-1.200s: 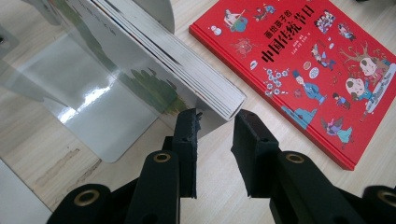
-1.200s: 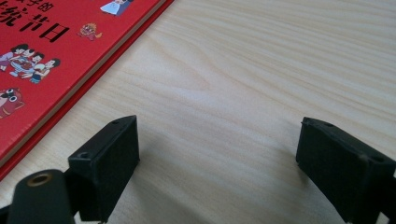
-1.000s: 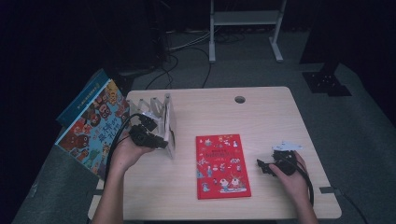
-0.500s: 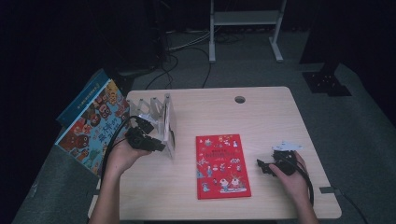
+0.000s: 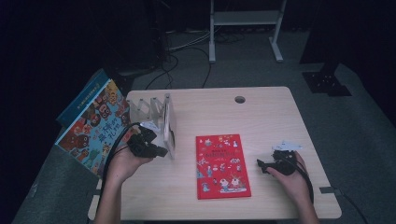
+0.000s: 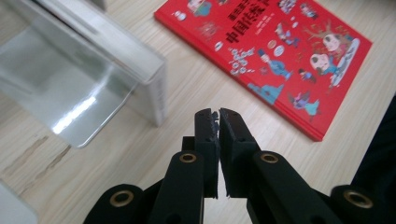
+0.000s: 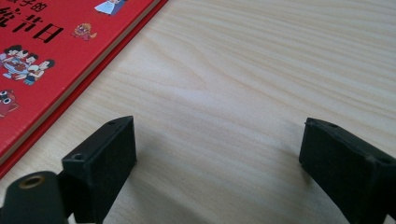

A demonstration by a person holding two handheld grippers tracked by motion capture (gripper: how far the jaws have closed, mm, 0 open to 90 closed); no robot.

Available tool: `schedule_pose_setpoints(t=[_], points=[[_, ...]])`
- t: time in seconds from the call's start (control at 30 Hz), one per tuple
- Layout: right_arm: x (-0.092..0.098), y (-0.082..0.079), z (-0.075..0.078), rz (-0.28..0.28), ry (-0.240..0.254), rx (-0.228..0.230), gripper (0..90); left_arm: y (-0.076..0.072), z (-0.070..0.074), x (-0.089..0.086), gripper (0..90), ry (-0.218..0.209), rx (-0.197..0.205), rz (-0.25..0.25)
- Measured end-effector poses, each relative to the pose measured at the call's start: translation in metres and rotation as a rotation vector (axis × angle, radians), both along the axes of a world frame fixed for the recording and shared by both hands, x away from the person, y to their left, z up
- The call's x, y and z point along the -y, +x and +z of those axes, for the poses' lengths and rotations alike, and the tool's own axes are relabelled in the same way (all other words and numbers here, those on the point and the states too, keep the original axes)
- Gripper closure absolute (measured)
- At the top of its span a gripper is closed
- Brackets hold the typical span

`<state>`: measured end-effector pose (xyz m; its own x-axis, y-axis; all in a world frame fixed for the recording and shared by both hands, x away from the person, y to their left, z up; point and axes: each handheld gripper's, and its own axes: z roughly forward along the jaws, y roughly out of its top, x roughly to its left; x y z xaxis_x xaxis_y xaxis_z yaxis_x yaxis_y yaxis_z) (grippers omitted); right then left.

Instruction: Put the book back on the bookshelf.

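Observation:
A red picture book lies flat in the middle of the wooden table. My left gripper sits just left of it, beside the near end of a shiny expanding book rack. In the left gripper view its jaws have just been closing and now stand shut with nothing between them, pointing at bare wood between the rack and the red book. My right gripper rests right of the book. Its jaws stand wide open over bare table, having just opened slightly further, with the book's edge to their left.
A large colourful picture book leans against the table's left edge, with a blue one behind it. A cable hole sits near the far edge. Black cables trail from both grippers. The floor beyond holds a white frame stand.
My left hand has drawn back a little toward the table's near edge beside the rack, and its jaws have come together. The right hand has stayed put.

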<state>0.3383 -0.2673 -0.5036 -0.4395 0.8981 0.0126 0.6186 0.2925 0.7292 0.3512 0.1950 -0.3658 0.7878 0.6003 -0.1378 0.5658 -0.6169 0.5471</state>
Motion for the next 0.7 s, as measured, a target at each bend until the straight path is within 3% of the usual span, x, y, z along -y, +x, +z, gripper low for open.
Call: schedule_pose_setpoints(t=[0.27, 0.53, 0.7], points=[[0.0, -0.001, 0.0, 0.013, 0.0, 0.007, 12.8, -0.006, -0.014, 0.02, 89.4, -0.028, 0.026, -0.002], [-0.002, -0.004, 0.006, 0.051, -0.018, 0.011, 19.4, -0.007, -0.035, 0.043, 67.9, -0.017, 0.043, 0.017], [-0.006, -0.01, 0.009, 0.128, -0.004, 0.016, 20.8, -0.007, -0.046, 0.059, 53.3, 0.011, 0.058, 0.016]])
